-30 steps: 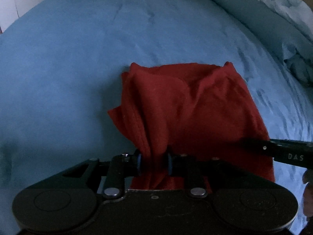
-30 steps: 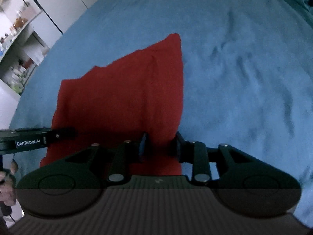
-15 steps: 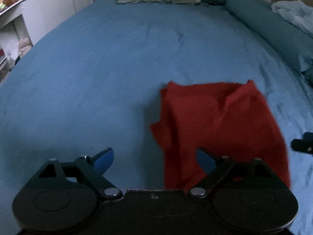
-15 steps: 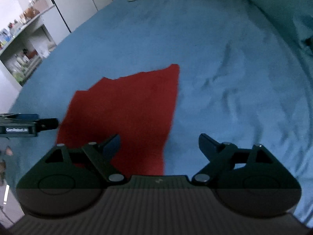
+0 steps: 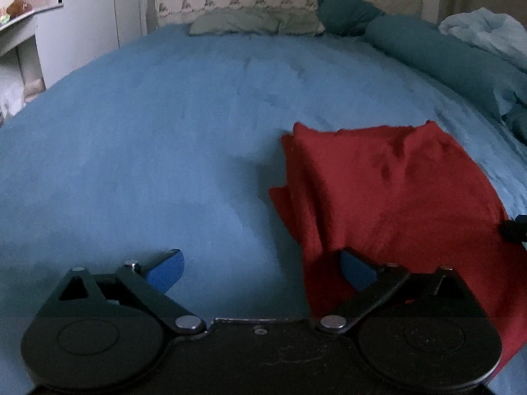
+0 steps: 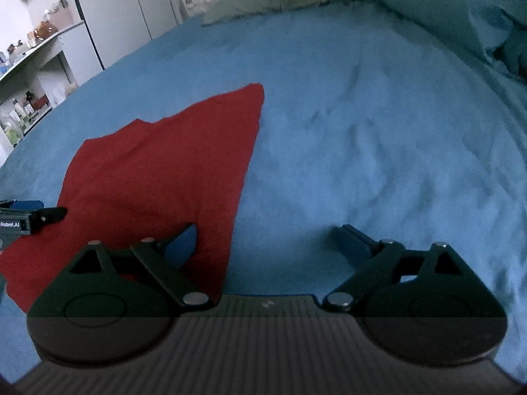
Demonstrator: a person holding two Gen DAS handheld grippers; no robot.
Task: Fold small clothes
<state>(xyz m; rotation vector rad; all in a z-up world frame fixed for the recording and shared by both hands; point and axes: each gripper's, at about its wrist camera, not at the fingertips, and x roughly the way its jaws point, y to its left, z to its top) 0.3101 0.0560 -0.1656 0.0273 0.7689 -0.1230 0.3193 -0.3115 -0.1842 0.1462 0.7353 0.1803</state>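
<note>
A red garment [image 5: 395, 191] lies folded on the blue bed sheet [image 5: 148, 138], its left edge bunched and rumpled. In the right wrist view the red garment [image 6: 158, 177] lies flat at the left, tapering to a far corner. My left gripper [image 5: 262, 271] is open and empty, raised above the bed with its right finger over the garment's near left edge. My right gripper [image 6: 266, 240] is open and empty, its left finger over the garment's right edge. The left gripper's tip also shows in the right wrist view [image 6: 49, 214].
Pillows [image 5: 257, 23] lie at the head of the bed. A rolled teal duvet [image 5: 444, 59] and a pale blue blanket [image 5: 487, 29] lie along the right side. White cabinets and shelves [image 6: 39, 75] with small items stand to the left.
Both grippers were shut on the red garment's near edge a second ago; both have opened, let it go and pulled back and up. The garment now lies on the bed.
</note>
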